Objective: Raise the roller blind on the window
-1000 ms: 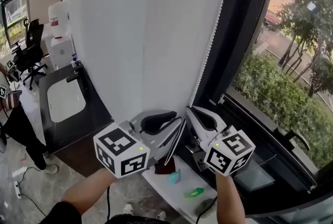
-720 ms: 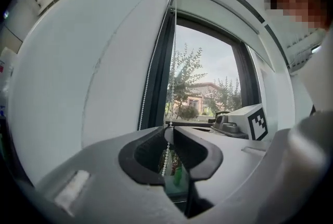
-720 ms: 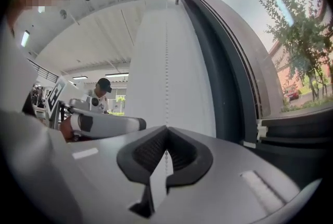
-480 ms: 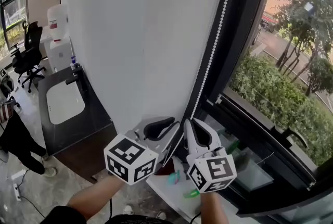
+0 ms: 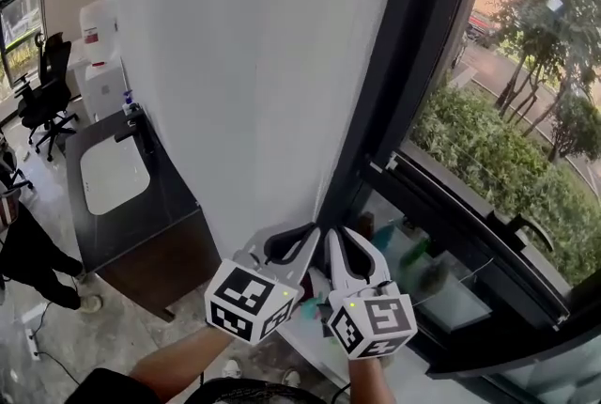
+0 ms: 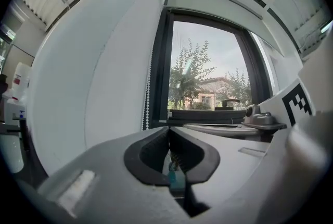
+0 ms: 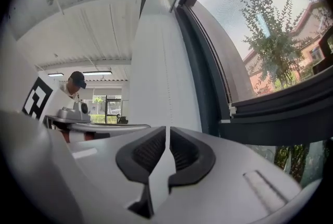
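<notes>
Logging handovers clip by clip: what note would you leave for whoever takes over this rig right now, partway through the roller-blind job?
Left gripper: claw has just been closing and is shut, apparently on the white bead chain.
Right gripper: claw shut on that chain too, beside the left, at the foot of the dark window frame.
Done: window glass shows uncovered as far up as the views reach; the blind's hem is not made out.
To do: probably pull the chain down until the blind stops, then release.
</notes>
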Demonstrator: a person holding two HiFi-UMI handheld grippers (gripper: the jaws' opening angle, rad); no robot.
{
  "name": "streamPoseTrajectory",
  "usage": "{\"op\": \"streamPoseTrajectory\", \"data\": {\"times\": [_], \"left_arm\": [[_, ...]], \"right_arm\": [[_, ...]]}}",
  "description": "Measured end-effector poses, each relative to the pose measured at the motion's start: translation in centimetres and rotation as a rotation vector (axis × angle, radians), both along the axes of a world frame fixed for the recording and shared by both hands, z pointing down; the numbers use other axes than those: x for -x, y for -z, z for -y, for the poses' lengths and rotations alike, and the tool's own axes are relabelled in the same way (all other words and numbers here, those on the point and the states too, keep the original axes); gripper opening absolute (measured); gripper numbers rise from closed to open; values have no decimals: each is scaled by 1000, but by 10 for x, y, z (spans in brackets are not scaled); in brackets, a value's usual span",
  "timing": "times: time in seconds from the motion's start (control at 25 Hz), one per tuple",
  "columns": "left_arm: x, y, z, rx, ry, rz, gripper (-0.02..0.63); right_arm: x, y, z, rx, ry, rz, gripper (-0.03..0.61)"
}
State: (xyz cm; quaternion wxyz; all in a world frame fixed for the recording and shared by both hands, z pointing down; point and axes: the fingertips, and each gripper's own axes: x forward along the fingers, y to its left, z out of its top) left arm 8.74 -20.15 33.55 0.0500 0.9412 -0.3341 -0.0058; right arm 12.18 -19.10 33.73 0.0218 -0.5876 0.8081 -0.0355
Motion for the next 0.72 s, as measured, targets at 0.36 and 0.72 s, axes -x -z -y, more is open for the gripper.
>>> {"op": "streamPoseTrajectory", "data": {"times": [0.36, 0.72], "left_arm": [[1, -12, -5, -23, 51, 60, 0], [2, -12, -6, -19, 59, 57, 0]], "right_arm": [[3, -6, -7, 46, -10, -53, 6], [5, -7, -7, 47, 0, -48, 6]]}}
